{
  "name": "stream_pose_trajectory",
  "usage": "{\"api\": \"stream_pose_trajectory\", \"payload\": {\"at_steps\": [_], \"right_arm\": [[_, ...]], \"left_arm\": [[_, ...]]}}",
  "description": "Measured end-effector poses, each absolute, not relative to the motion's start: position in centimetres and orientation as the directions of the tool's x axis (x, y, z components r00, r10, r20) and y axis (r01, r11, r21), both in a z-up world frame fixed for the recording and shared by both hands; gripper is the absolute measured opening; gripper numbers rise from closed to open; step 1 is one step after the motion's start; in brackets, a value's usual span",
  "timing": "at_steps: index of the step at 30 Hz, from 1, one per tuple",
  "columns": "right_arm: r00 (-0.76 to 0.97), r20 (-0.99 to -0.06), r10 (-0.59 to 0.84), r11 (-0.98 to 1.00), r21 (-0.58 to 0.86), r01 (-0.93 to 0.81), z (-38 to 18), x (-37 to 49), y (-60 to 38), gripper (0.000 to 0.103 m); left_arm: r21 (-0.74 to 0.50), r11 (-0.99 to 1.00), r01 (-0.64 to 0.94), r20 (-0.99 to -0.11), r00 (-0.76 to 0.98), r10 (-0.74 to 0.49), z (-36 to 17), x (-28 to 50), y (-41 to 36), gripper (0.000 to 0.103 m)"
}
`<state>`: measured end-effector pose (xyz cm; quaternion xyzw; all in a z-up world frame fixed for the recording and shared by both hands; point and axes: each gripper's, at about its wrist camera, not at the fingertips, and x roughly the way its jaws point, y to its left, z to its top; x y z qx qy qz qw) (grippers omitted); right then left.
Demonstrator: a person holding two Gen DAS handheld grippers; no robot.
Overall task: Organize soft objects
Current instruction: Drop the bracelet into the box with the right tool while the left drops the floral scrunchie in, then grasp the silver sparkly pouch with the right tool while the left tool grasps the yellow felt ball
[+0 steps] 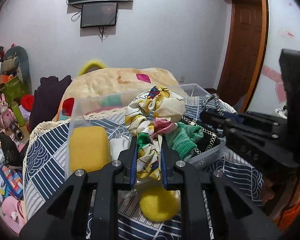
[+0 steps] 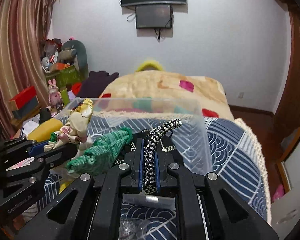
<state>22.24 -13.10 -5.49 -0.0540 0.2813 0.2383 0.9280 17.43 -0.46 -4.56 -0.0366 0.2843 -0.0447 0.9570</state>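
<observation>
Left wrist view: left gripper (image 1: 148, 156) is clamped on a printed fabric scrunchie (image 1: 154, 112), which bunches upward toward 12 o'clock above the clear plastic bin (image 1: 192, 87). Judged light, limp and compressible; the pinch sits on one gathered fold, so the rest hangs loose and may snag. A green knit piece (image 1: 182, 140) lies in the bin at 3 o'clock of the scrunchie, a yellow sponge block (image 1: 88, 148) at 9 o'clock. A yellow round sponge (image 1: 159, 204) rests on the patterned bedspread (image 1: 48, 152) at 6 o'clock.

Right wrist view: right gripper (image 2: 149, 160) is clamped on a black-and-white braided strap (image 2: 160, 134), arching toward 1 o'clock inside the bin (image 2: 198, 108). Judged flexible but firmer than the cloth, with a textured weave unlikely to slip; hold mid-length to prevent trailing ends. The left gripper (image 2: 48, 150) with the scrunchie (image 2: 80, 120) stands at 9 o'clock, just beside the knit piece (image 2: 102, 152).
</observation>
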Motion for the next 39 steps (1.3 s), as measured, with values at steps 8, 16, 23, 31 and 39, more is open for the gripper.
{"api": "stream_pose_trajectory", "payload": {"at_steps": [8, 16, 23, 31, 39], "right_arm": [[0.689, -0.591, 0.419, 0.869, 0.040, -0.494, -6.1, 22.5, -13.2, 0.012], [0.711, -0.572, 0.409, 0.871, 0.015, -0.490, -5.2, 21.2, -13.9, 0.036], [0.720, -0.540, 0.435, 0.862, 0.018, -0.507, -4.1, 20.0, -14.8, 0.048], [0.729, -0.492, 0.477, 0.849, 0.044, -0.526, -3.0, 17.8, -15.8, 0.058], [0.713, -0.493, 0.499, 0.832, 0.044, -0.552, -4.0, 15.9, -15.6, 0.072]], "left_arm": [[-0.101, 0.993, 0.060, -0.554, 0.825, -0.107, -4.8, 17.5, -0.7, 0.032], [-0.128, 0.989, 0.074, -0.553, 0.823, -0.133, -4.5, 16.3, -0.3, 0.044], [-0.126, 0.987, 0.102, -0.512, 0.846, -0.152, -3.3, 14.4, -0.3, 0.055], [-0.138, 0.983, 0.120, -0.462, 0.870, -0.171, -1.6, 11.7, -0.2, 0.063], [-0.156, 0.981, 0.113, -0.462, 0.870, -0.174, -2.4, 9.0, -0.2, 0.085]]}}
